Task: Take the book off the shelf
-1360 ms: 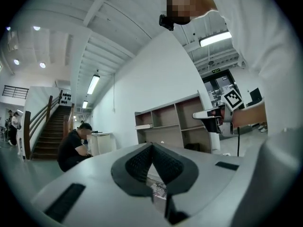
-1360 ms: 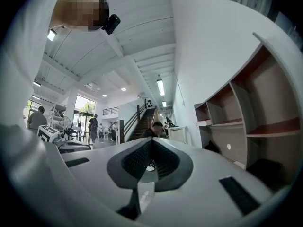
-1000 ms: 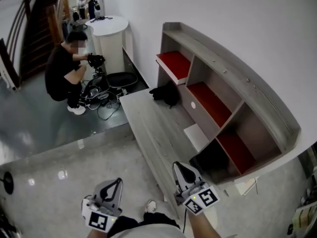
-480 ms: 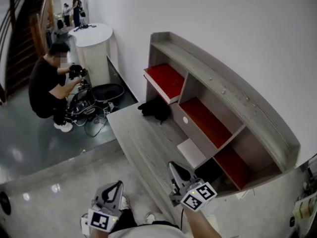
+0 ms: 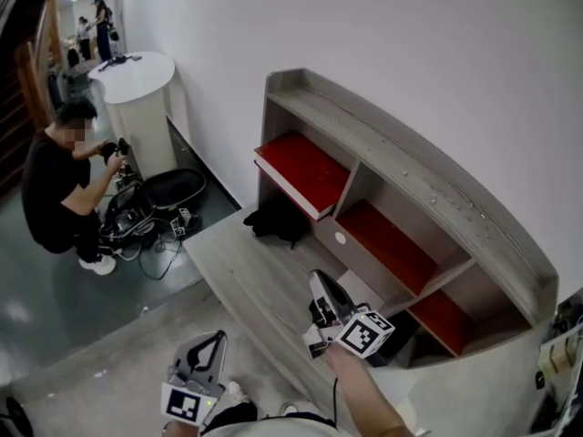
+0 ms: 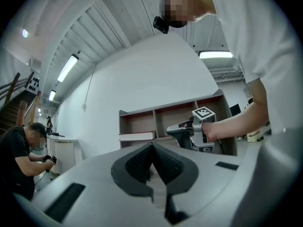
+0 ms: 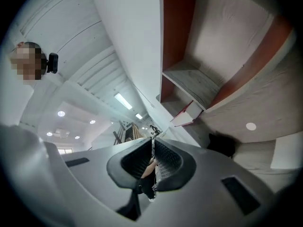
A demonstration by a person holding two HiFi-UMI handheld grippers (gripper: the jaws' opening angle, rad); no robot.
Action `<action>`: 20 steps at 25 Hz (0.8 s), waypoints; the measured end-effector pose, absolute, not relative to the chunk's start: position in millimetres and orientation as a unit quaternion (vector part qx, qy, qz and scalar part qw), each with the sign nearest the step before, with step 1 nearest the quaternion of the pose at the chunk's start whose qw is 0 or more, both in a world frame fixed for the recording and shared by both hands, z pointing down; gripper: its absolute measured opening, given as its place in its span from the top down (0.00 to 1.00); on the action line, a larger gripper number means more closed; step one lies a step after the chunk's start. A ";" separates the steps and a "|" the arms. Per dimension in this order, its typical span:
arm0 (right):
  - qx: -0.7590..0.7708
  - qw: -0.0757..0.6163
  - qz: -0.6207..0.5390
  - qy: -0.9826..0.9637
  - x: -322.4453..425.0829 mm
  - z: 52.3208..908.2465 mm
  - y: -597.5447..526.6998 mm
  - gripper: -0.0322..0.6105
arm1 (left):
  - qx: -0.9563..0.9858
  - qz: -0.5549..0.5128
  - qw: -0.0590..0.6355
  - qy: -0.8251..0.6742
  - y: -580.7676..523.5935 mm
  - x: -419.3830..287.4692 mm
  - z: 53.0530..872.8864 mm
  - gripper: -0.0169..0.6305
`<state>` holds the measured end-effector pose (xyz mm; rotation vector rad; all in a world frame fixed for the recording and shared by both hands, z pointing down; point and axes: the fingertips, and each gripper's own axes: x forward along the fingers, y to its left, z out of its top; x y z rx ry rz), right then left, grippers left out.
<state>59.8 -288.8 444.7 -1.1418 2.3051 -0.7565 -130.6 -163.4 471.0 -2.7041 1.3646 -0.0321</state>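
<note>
A red-covered book [image 5: 293,172] lies flat in the left compartment of the grey shelf unit [image 5: 410,176], its front end sticking out past the shelf's edge. The left gripper view shows the book [image 6: 137,136] as a pale slab, and the right gripper view shows it [image 7: 186,114] at an angle. My right gripper [image 5: 316,281] is over the grey desk [image 5: 241,276] in front of the middle compartment, short of the book, shut and empty. The left gripper [image 5: 217,338] hangs low in front of the desk, also shut and empty.
A black bundle [image 5: 278,221] sits on the desk under the book's compartment. A white flat sheet [image 7: 286,156] lies on the desk by the right gripper. At the left a person [image 5: 55,185] crouches by cables [image 5: 137,226], beside a white round stand [image 5: 137,89].
The right gripper has risen and moved forward over the desk toward the shelf. The view has swung left, so the shelf sits nearer. The left gripper stays low, barely moved.
</note>
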 end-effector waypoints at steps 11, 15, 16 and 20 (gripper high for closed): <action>-0.426 0.293 -0.313 0.797 70.5 448.1 -393.1 0.70 | -0.899 -0.012 0.031 0.437 -190.5 -159.7 485.5 0.95; -0.451 0.313 -0.361 0.754 84.9 467.0 -417.4 0.58 | -0.901 -0.025 0.022 0.432 -188.5 -159.3 491.3 0.95; -0.451 0.327 -0.380 0.738 87.2 471.2 -423.0 0.54 | -0.902 -0.028 0.020 0.431 -188.2 -158.7 493.1 0.95; -0.436 0.371 -0.415 0.707 87.1 472.8 -440.6 0.46 | -0.904 -0.037 0.017 0.426 -187.3 -154.9 497.4 0.95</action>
